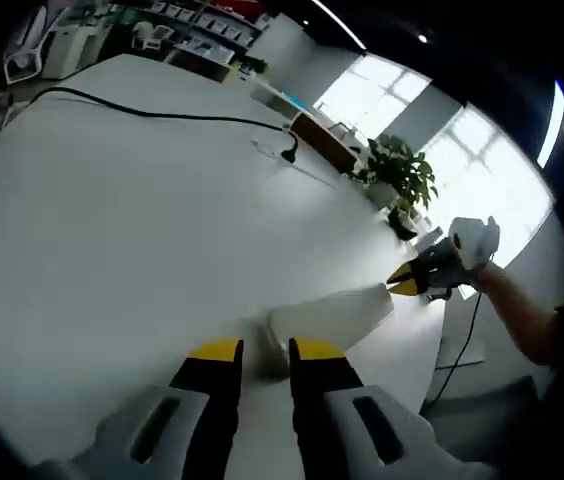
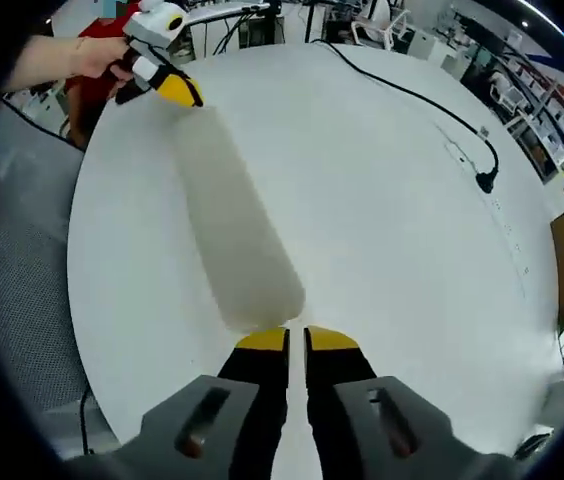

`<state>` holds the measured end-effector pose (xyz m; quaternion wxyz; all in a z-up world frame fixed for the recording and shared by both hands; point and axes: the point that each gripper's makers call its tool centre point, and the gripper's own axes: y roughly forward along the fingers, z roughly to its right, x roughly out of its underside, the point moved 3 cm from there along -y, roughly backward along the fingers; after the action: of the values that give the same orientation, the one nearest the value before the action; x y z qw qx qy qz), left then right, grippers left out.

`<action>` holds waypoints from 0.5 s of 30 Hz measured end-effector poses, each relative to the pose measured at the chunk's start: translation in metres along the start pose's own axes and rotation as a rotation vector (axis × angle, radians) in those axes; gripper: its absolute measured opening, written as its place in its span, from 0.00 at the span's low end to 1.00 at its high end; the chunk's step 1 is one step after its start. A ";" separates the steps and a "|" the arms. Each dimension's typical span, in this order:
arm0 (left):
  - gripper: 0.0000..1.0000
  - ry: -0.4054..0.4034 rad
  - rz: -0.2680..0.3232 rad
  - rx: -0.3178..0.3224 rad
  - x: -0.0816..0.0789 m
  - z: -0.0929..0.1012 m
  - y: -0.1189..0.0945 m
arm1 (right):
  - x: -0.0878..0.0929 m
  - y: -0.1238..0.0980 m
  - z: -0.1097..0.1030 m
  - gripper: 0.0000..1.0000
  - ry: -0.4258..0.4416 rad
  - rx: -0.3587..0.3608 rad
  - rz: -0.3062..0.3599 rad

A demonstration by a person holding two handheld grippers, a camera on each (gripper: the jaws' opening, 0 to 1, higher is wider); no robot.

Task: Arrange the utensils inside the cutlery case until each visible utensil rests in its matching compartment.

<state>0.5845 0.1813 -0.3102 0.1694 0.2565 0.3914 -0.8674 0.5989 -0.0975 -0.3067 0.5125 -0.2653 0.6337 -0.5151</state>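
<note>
Cutlery case held at both ends on the white table; its contents are not visible to me.

I see the long, pale cutlery case [image 2: 234,235] lying closed on the table [image 2: 392,220], its long axis running from 6 o'clock towards 11 in the right gripper view. The right gripper [image 2: 296,340] looks clenched on its near end, the left gripper [image 2: 184,92] on its far end. No utensils or compartments are discernible. A black cable [image 2: 417,98] trails at 1 o'clock.

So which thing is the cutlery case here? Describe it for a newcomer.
On the big white table, find the long pale translucent cutlery case stretched between the left gripper and the right gripper. It is frosted and oblong, unlike the thin black cable nearby.
</note>
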 end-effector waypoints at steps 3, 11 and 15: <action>0.19 -0.004 0.002 0.014 -0.002 0.002 0.001 | 0.002 0.000 -0.002 0.00 -0.012 -0.002 -0.007; 0.19 0.013 -0.012 0.044 -0.004 0.010 0.009 | -0.008 -0.007 -0.005 0.00 0.011 -0.020 0.031; 0.20 0.021 -0.018 0.047 -0.003 0.013 0.013 | -0.011 -0.013 -0.002 0.00 0.002 0.007 0.028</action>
<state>0.5896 0.1632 -0.3085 0.1514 0.2658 0.3747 -0.8752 0.5979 -0.0917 -0.2911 0.5200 -0.2538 0.6362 -0.5103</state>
